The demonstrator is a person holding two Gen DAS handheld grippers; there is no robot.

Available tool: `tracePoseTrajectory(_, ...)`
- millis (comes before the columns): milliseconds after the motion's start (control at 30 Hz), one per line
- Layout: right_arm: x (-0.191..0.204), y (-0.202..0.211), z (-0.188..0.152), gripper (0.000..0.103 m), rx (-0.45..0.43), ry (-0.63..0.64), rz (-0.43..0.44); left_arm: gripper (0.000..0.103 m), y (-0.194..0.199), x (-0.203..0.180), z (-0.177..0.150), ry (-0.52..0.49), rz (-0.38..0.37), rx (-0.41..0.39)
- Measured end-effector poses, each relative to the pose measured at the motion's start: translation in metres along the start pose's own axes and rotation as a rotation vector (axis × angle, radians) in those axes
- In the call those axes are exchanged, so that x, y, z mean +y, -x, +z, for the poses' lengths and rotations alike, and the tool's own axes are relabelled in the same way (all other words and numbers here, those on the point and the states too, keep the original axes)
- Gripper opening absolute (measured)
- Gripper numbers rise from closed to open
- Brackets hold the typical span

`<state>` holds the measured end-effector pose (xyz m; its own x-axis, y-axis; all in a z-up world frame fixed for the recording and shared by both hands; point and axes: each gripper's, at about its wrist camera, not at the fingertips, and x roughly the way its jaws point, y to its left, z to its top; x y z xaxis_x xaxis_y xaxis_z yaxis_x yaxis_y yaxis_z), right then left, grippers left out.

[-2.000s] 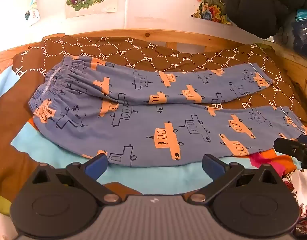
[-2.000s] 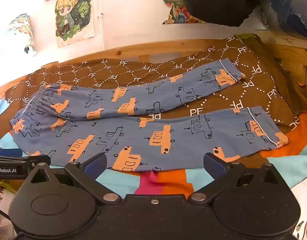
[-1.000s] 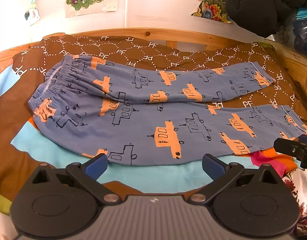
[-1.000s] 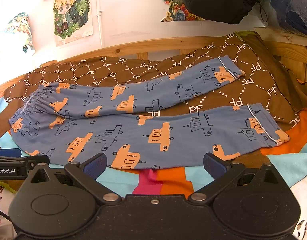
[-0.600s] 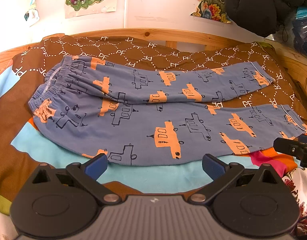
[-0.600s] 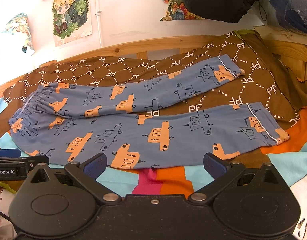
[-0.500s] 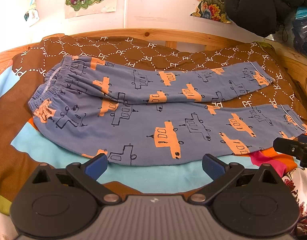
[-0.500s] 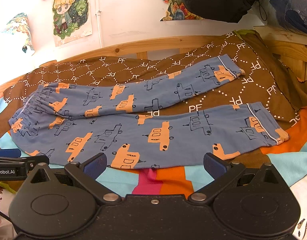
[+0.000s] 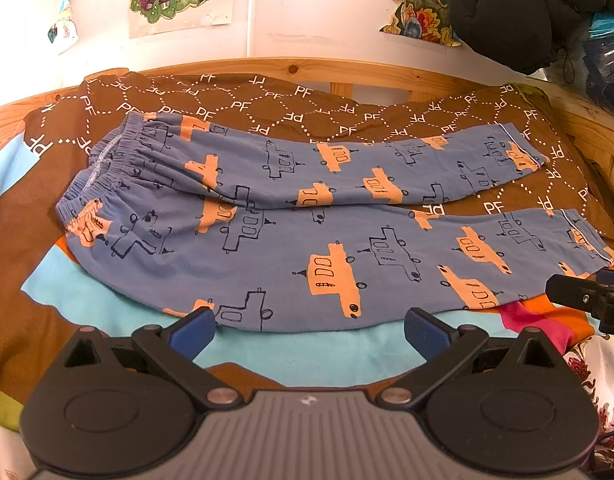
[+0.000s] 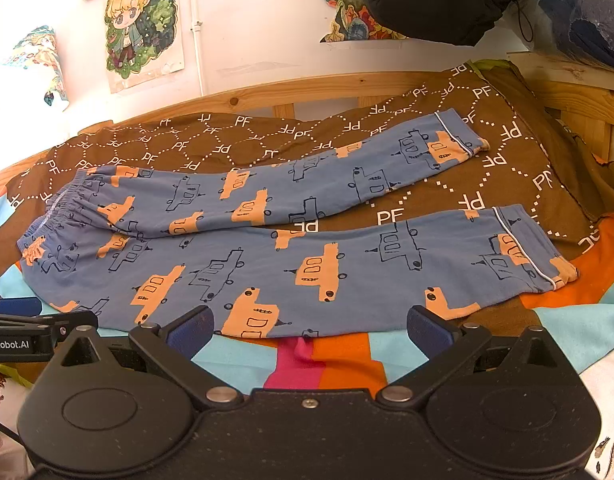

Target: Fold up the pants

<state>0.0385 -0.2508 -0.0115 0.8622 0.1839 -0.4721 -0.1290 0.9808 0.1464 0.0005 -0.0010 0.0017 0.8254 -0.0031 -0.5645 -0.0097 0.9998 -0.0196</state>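
Blue pants (image 9: 291,240) printed with orange cars lie flat on the bed, waistband to the left, both legs stretched to the right and spread apart at the cuffs. The same pants (image 10: 291,248) fill the middle of the right wrist view. My left gripper (image 9: 309,330) hovers open just in front of the near leg's lower edge, holding nothing. My right gripper (image 10: 309,330) is open too, at the near leg's edge further right. Each gripper's tip shows at the edge of the other's view.
A brown blanket (image 9: 307,116) with white PF print and a colourful sheet (image 9: 307,356) cover the bed. A wooden bed frame (image 9: 347,76) runs along the back and right. A dark garment (image 9: 519,12) hangs at the upper right against a white wall with posters.
Both grippers stay open and almost still; the views have shifted only slightly. The pants have not moved.
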Motion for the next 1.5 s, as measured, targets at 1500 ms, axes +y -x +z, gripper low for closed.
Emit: tracePoseTrajectory(1500,-0.021,-0.25,0.219,0.102,0.18,0.556,0.374,0.103,-0.21,0.038,0.236,-0.478,-0.039,0.066)
